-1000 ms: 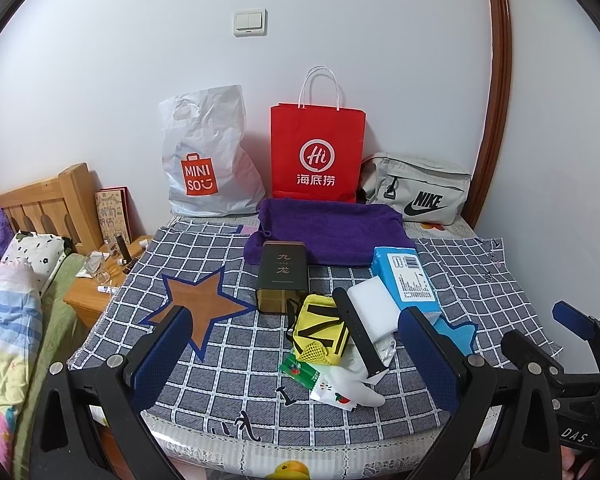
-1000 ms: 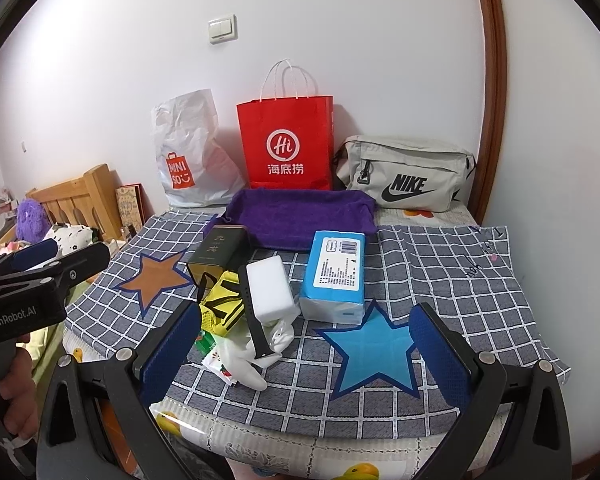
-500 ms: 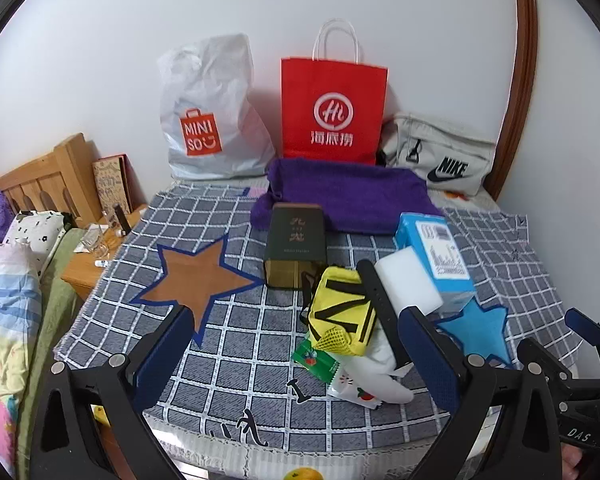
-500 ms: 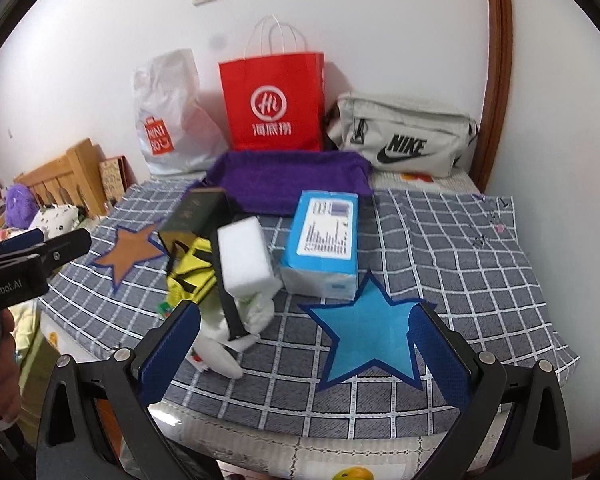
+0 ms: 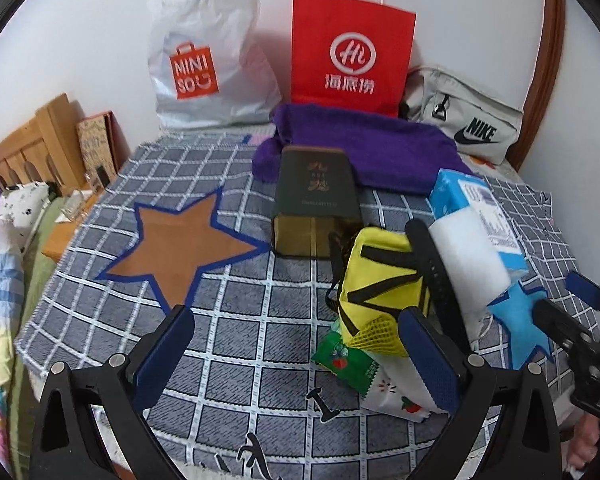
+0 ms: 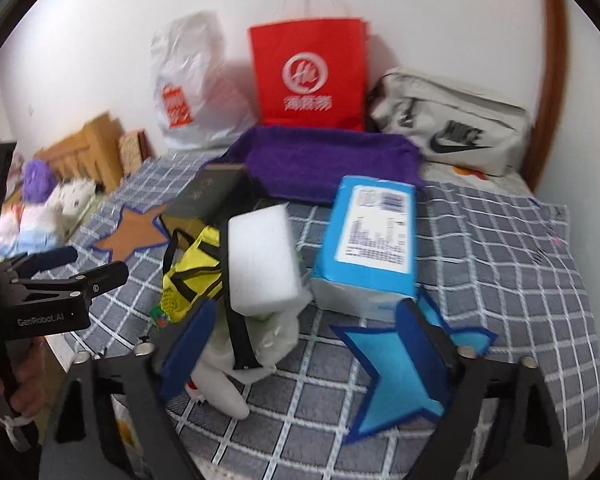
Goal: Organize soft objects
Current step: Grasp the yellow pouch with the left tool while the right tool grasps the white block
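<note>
Both the left hand-held gripper [image 5: 296,354] and right hand-held gripper [image 6: 304,340] are hanging released, empty, framing the white foam sponge block [image 6: 262,258] for a grasp.

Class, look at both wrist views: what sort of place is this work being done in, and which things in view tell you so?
Most likely a bedroom at home. A wooden headboard with patterned bedding stands at the left, and the work surface is a checked cloth with stars beside it. Shopping bags lean against the plain wall.

The right tool [image 6: 300,344] gapes over a white sponge [image 6: 262,258]; a blue tissue pack [image 6: 370,236] lies at its 1 o'clock.
</note>
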`<state>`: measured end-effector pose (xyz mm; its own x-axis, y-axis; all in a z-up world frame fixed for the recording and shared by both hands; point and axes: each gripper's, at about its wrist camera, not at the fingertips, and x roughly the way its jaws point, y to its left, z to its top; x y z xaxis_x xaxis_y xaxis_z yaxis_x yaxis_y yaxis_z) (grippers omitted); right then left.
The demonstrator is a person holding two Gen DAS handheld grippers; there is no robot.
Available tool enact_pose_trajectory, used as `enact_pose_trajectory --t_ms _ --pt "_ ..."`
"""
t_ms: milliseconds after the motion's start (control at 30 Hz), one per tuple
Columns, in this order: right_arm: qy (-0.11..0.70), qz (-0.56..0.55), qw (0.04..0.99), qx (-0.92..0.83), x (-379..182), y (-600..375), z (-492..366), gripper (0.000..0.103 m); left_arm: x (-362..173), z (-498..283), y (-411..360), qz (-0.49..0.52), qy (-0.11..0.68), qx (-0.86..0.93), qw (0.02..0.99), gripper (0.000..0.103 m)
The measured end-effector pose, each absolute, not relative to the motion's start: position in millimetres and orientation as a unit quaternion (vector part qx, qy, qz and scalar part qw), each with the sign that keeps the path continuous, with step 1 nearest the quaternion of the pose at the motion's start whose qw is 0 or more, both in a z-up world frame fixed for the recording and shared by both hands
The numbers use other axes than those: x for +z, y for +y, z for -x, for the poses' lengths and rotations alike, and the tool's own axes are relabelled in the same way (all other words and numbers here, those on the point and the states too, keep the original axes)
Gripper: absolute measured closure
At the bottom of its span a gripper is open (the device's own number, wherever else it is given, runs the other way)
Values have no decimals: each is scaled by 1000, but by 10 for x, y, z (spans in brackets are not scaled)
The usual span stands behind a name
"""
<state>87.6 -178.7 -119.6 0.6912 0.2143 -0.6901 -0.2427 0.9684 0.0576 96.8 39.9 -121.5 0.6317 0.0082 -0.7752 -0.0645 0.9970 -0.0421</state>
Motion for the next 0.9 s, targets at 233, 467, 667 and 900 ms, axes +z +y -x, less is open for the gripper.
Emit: enact_pose_trajectory --t_ms 233,467,667,900 --pt "377 40 913 149 -1380 -1551 -1153 18 -1390 -1107 504 44 444 10 895 0" --pt "383 56 909 155 -1575 -1443 -1461 39 -1459 -1181 475 43 450 -28 891 1" --pt "360 41 915 179 -1436 -1551 -1345 52 -1523 -1239 370 48 453 -73 887 1" --pt "371 23 914 162 -1331 -1857 -1143 52 -1610 -1319 136 13 462 -108 880 0"
